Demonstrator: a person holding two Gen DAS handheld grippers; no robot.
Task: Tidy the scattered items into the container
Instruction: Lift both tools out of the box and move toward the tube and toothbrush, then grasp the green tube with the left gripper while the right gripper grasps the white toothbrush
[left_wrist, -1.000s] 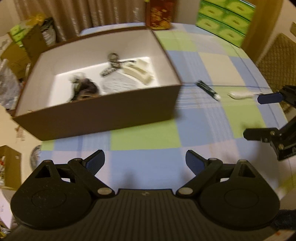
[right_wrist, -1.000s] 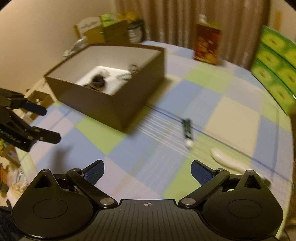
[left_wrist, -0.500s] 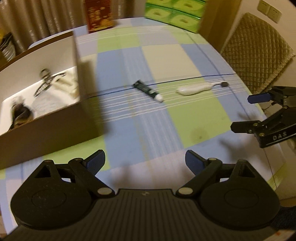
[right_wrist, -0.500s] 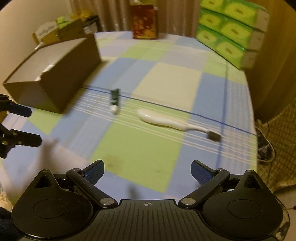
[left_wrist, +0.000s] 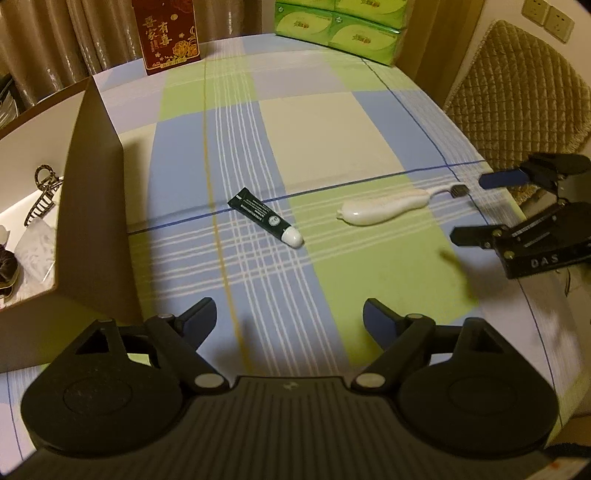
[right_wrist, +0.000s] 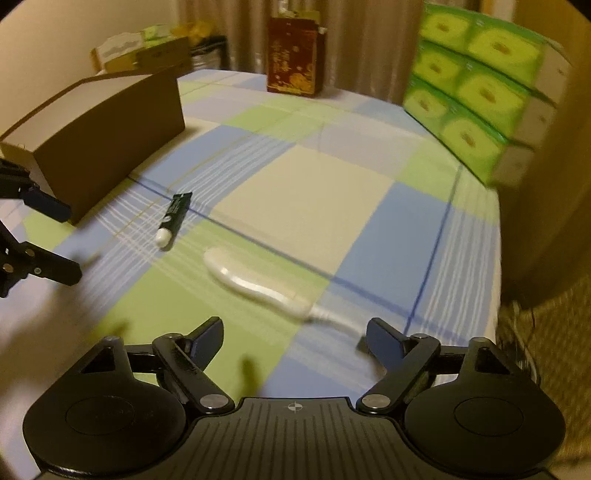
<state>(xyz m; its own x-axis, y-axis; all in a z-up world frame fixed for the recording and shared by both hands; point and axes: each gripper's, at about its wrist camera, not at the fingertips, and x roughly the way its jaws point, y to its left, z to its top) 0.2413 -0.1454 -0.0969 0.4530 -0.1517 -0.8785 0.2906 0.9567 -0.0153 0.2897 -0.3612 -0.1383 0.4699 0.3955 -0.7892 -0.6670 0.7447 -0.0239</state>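
Both grippers (left_wrist: 290, 319) (right_wrist: 295, 338) now nearer white razor (right_wrist: 255, 284)

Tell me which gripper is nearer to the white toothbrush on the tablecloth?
Right. The right gripper hovers directly over the white toothbrush, near its head end. The left gripper sits farther back, beside the brown box.

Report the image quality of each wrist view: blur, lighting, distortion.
Left wrist view: mostly sharp; the dark green tube with white cap and white long-handled brush are crisp, with dim warm light and fisheye bending of the checked tablecloth. Right wrist view: motion-blurred, smearing the brush and the stacked green tissue boxes.
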